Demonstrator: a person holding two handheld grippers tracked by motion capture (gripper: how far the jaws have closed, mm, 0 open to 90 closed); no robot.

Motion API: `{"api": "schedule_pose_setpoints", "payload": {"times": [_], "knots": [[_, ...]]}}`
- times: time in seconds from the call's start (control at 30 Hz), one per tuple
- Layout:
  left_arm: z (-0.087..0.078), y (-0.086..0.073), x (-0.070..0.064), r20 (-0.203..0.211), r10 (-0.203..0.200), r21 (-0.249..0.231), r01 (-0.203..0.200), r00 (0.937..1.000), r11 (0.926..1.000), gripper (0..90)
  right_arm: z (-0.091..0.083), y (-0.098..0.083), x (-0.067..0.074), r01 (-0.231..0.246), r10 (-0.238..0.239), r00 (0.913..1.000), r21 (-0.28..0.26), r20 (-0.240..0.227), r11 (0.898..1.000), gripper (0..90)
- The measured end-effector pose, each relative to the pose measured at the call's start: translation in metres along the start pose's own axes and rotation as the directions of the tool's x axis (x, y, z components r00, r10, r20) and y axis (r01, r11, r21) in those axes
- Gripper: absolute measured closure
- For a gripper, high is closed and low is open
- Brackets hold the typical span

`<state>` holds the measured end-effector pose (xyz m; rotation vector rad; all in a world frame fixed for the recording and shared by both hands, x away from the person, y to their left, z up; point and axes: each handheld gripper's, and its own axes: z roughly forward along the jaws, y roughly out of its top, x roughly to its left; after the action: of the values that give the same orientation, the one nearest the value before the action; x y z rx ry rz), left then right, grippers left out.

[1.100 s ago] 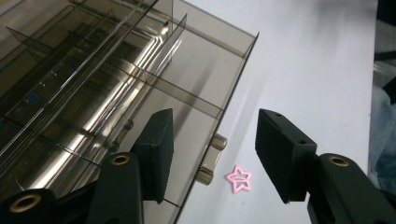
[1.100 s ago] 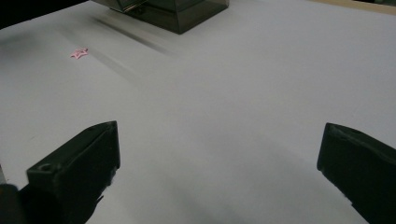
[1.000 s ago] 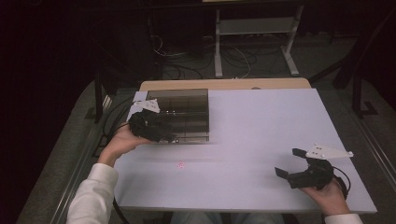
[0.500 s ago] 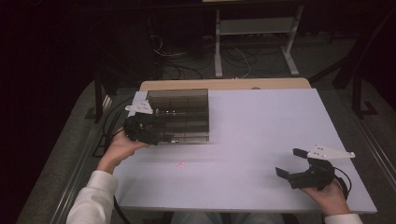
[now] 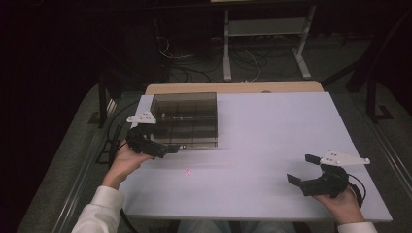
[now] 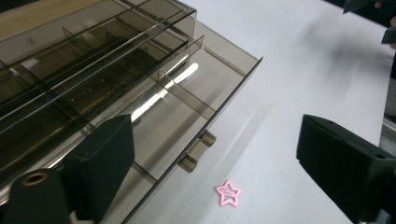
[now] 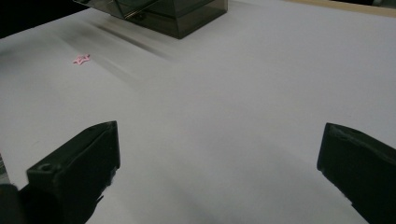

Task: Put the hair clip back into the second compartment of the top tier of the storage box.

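The left tongs (image 5: 167, 149) have just been opening and now stand wide, nothing between them. They have drawn back from over the smoked organiser box (image 5: 187, 119) to its near-left corner — most likely a drawer pull finished or a piece let go, so the next grasp can begin.

The box lies on the white bench (image 5: 272, 145), toward its far-left part, with its slightly longer side running across the bench. Its shallow drawer (image 6: 187, 112) points toward the person and is slid partly out, its small handle (image 6: 198, 150) at the front.

A pink star clip (image 5: 187, 171) lies flat, just in front of the box.

The right tongs (image 5: 303, 170) hang wide and empty, well apart from the box, near the bench's front-right corner.
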<state>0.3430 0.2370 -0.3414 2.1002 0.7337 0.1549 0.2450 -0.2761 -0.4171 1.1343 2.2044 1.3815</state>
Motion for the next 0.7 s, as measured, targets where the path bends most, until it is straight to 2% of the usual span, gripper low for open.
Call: {"api": "schedule_pose_setpoints", "payload": {"times": [0.17, 0.33, 0.5, 0.7], "knots": [[0.002, -0.002, -0.007, -0.027, -0.01, 0.005, 0.011, 0.9996, 0.9999, 0.1, -0.001, 0.0, -0.001, -0.011, 0.01, 0.9999, -0.016, -0.005, 1.0, 0.0], [0.0, -0.006, -0.012, -0.055, -0.03, -0.018, 0.029, 0.998, 0.9994, 0.0, -0.004, 0.0, -0.003, -0.019, 0.019, 0.9998, -0.03, -0.004, 0.999, 0.0], [-0.004, -0.012, -0.018, -0.101, -0.034, -0.048, 0.029, 0.9943, 0.9984, 0.0, -0.004, 0.0, -0.003, -0.024, 0.024, 0.9997, -0.038, -0.008, 0.999, 0.0], [-0.007, -0.02, -0.023, -0.116, -0.032, -0.106, 0.02, 0.9927, 0.9942, 0.0, -0.004, 0.0, -0.002, -0.024, 0.024, 0.9997, -0.034, -0.006, 0.999, 0.0]]}}
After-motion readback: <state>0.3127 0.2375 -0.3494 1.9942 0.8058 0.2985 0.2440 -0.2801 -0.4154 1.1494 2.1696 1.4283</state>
